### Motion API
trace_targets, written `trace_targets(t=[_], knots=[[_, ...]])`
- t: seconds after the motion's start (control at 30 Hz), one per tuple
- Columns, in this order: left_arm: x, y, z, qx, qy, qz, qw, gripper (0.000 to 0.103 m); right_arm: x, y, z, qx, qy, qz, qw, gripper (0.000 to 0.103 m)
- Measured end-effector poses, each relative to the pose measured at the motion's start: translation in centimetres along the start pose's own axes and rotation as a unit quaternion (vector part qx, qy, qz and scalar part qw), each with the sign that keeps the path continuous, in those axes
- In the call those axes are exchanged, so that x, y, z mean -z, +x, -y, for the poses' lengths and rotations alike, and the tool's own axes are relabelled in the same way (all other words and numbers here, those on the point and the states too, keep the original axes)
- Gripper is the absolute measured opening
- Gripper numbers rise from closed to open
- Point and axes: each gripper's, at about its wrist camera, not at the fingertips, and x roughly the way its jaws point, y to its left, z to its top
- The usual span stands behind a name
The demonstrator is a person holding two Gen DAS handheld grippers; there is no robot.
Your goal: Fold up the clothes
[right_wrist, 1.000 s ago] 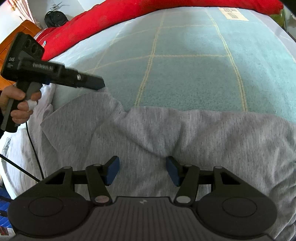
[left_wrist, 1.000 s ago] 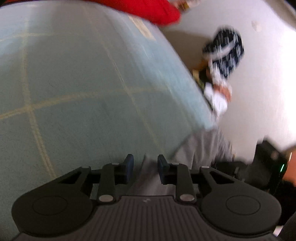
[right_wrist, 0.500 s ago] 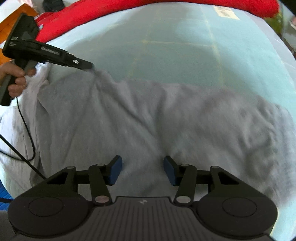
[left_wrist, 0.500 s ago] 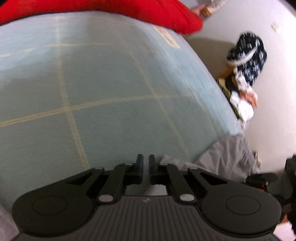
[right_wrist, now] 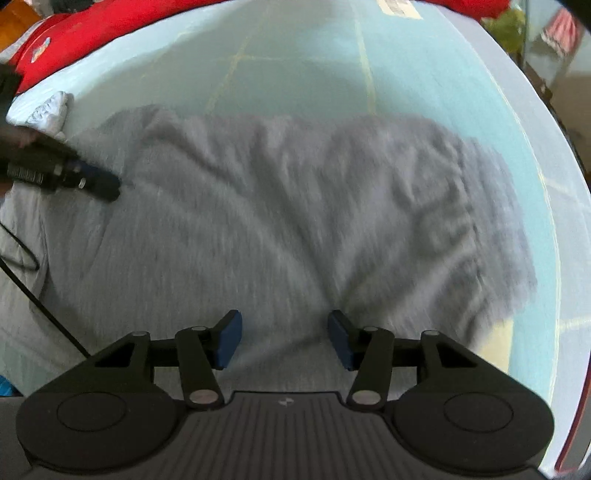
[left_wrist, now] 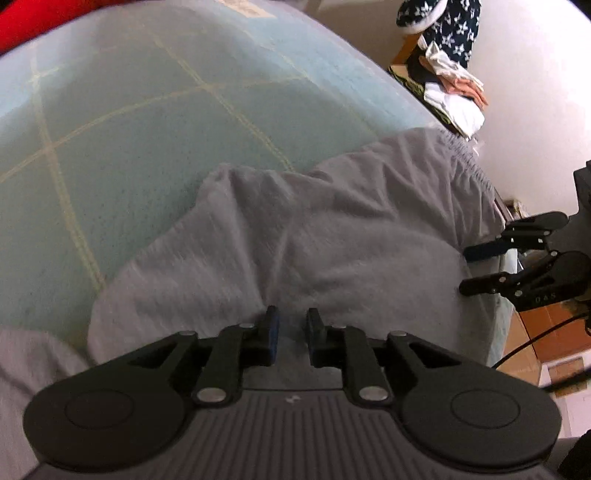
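Note:
A crumpled grey garment with an elastic band along its right edge lies on the light blue bed cover. My left gripper hovers just above its near part; the jaws are opening, with a narrow gap and no cloth pinched. In the right wrist view the same garment spreads across the bed. My right gripper stands open over its near edge with nothing between the pads. The left gripper shows at the garment's left side, and the right gripper at its right end.
A red blanket lies along the bed's far side. A small white cloth sits at the far left. Beside the bed, a pile of clothes rests by the white wall. A black cable trails over the left edge.
The left gripper, shut half a second ago, has opened and pulled back over the grey garment, which now lies bunched further onto the bed. The right gripper shifted; its gap is much the same.

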Motion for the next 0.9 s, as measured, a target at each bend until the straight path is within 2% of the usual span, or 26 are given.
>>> trace_targets(t=[0.03,0.1,0.17,0.23,0.33,0.4,0.5,0.53,0.63,0.7,0.77,0.9], knots=[[0.0,-0.3,0.2,-0.003,-0.006,0.001,1.0,0.032,0.0,-0.4,0.4,-0.005,0.011,0.003,1.0,0.058],[-0.1,-0.7,0.5,-0.011,-0.014,0.004,0.9998,0.035,0.1,-1.5,1.5,-0.02,0.044,0.016,0.999,0.058],[0.1,-0.6,0.8,-0.02,-0.015,0.003,0.9997,0.036,0.3,-2.9,3.5,-0.031,0.104,0.049,0.993,0.062],[0.1,-0.5,1.2,-0.028,-0.017,0.002,0.9995,0.039,1.2,-4.1,6.0,-0.037,0.161,0.078,0.983,0.063],[0.4,-0.7,1.6,-0.033,-0.021,0.008,0.9992,0.045,2.6,-5.1,9.2,-0.038,0.215,0.108,0.97,0.065],[0.3,-0.3,1.8,-0.035,-0.032,0.006,0.9989,0.047,3.3,-5.0,10.4,-0.054,0.246,0.124,0.96,0.073],[0.3,0.1,2.1,-0.04,-0.045,0.003,0.9981,0.05,4.8,-3.6,12.2,-0.063,0.3,0.138,0.942,0.076],[0.3,0.2,2.2,-0.038,-0.049,0.002,0.998,0.054,5.7,-3.5,12.8,-0.081,0.322,0.151,0.931,0.076],[0.1,0.7,2.1,-0.034,-0.066,-0.003,0.9973,0.058,7.4,-1.8,14.1,-0.131,0.367,0.18,0.903,0.076],[-0.2,0.8,1.9,-0.031,-0.079,-0.006,0.9963,0.059,7.5,-0.2,14.7,-0.154,0.377,0.19,0.894,0.076],[-0.4,1.0,1.7,-0.028,-0.094,-0.011,0.9952,0.06,7.3,1.1,15.0,-0.174,0.382,0.203,0.884,0.082],[-0.9,1.3,1.4,-0.024,-0.108,-0.021,0.9936,0.061,6.7,2.1,16.1,-0.212,0.387,0.243,0.864,0.088]])
